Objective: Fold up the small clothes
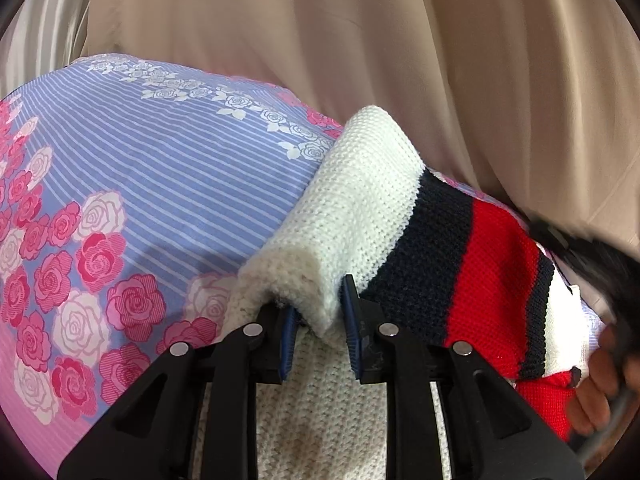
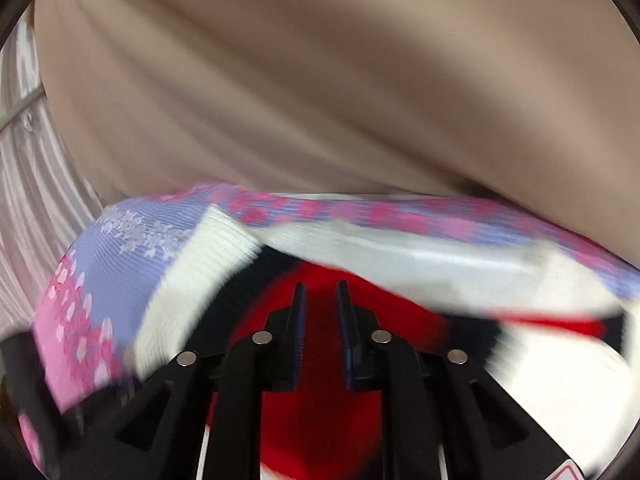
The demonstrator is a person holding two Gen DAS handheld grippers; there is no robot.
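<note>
Two grippers over striped knit sweater (image 1: 420, 216), lying on floral bedsheet (image 1: 160, 168). Left gripper (image 1: 322, 320) clenched on white folded edge at its 12 o'clock. Right gripper (image 2: 320, 300) released, nothing between pads, red band below. Advice: keep left pinch firm, regrasp squarely, smooth crease.

Both wrist cameras close, angled down, sharing striped knit sweater (image 1: 440, 224) on floral sheet (image 2: 120, 248)

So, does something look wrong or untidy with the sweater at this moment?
Nothing looks damaged. The striped sweater lies on the floral sheet, and its white part is bunched into a raised fold where the left gripper pinches it. That fits mid-folding. The right wrist view is blurred.
</note>
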